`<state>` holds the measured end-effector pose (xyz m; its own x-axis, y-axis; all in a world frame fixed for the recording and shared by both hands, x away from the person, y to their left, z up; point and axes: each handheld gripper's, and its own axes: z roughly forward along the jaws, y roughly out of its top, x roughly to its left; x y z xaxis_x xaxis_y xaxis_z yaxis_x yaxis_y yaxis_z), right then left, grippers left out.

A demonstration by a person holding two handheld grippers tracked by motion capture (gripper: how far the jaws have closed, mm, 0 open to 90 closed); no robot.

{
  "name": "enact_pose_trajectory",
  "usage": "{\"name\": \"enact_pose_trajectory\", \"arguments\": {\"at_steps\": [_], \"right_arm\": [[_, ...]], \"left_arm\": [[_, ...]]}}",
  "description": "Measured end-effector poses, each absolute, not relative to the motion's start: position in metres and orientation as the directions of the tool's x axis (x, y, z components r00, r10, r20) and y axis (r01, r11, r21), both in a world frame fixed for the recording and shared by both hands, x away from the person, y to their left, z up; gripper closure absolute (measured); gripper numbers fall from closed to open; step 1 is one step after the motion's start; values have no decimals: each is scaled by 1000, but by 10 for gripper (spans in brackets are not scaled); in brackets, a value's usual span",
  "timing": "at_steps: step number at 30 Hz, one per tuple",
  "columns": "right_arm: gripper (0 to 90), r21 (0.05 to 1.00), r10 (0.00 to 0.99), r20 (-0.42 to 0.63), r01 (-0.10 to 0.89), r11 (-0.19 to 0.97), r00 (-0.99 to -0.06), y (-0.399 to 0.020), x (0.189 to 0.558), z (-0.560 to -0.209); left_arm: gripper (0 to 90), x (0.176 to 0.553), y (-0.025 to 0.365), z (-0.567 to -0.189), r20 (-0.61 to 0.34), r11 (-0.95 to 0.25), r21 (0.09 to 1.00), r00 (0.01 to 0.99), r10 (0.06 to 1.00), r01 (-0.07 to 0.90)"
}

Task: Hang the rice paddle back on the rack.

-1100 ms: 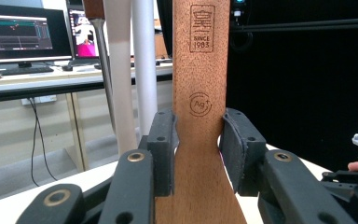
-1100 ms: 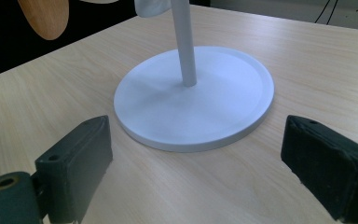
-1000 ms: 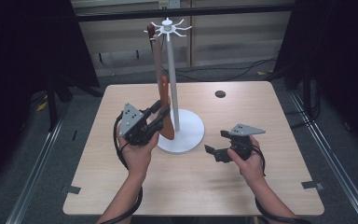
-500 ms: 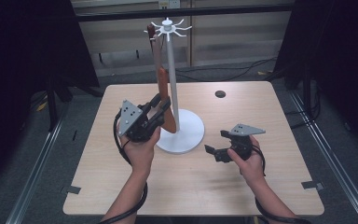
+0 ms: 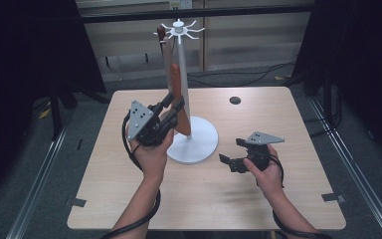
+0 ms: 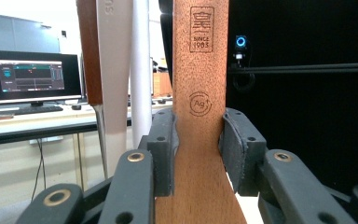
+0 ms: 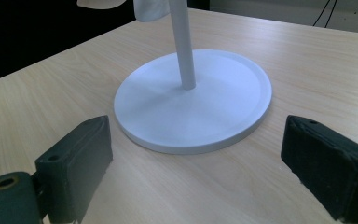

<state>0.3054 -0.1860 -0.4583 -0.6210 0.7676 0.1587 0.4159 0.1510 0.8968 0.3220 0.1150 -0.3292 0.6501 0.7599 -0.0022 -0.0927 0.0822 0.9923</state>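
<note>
A white hanging stand (image 5: pixel 180 74) rises from a round base (image 5: pixel 194 145) in the middle of the table. A wooden spatula (image 5: pixel 177 87) stands upright beside the pole, and my left gripper (image 5: pixel 173 108) is shut on it low down. In the left gripper view both pads press on the narrow neck of the wooden spatula (image 6: pixel 199 70), which bears a burnt-in stamp. A second, darker utensil (image 5: pixel 164 47) hangs from a hook at the stand's top. Right of the base, my right gripper (image 5: pixel 230 151) rests low over the table, open, its jaws (image 7: pixel 200 170) wide apart and facing the base (image 7: pixel 191 100).
A wooden table (image 5: pixel 288 199) bears the stand, with a small dark round mark (image 5: pixel 235 100) near its far edge. Black curtains stand on both sides. The left gripper view shows the pole (image 6: pixel 141 70), a pale-handled utensil (image 6: pixel 114 70) and a monitor (image 6: pixel 30 74) farther off.
My left gripper has shifted slightly to the right with the wooden spatula still in its jaws. The right hand has kept still.
</note>
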Motion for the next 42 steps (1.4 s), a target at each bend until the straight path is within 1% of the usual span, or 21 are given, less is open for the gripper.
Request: {"name": "enact_pose_trajectory", "arguments": {"at_steps": [3,16,26,37,39,42], "right_arm": [[88,893,765,163,422,153,-623,-185,305,-460],[88,895,765,162,419,152,-624,-185,306,-459],[88,894,767,163,423,151,-620,-187,305,-459],[88,898,764,165,416,145,-623,-187,305,-457],[88,898,764,170,417,140,-622,-188,306,-457],[88,898,764,173,417,136,-621,-187,307,-456]], "left_arm": [[666,322,115,-327,13,72,992,648,761,-104],[665,324,112,-319,9,94,988,641,768,-126],[665,327,106,-310,40,72,986,630,776,-152],[665,334,97,-299,52,71,979,566,823,-193],[665,334,95,-296,82,39,978,546,833,-206],[665,336,92,-295,80,35,979,535,841,-202]]}}
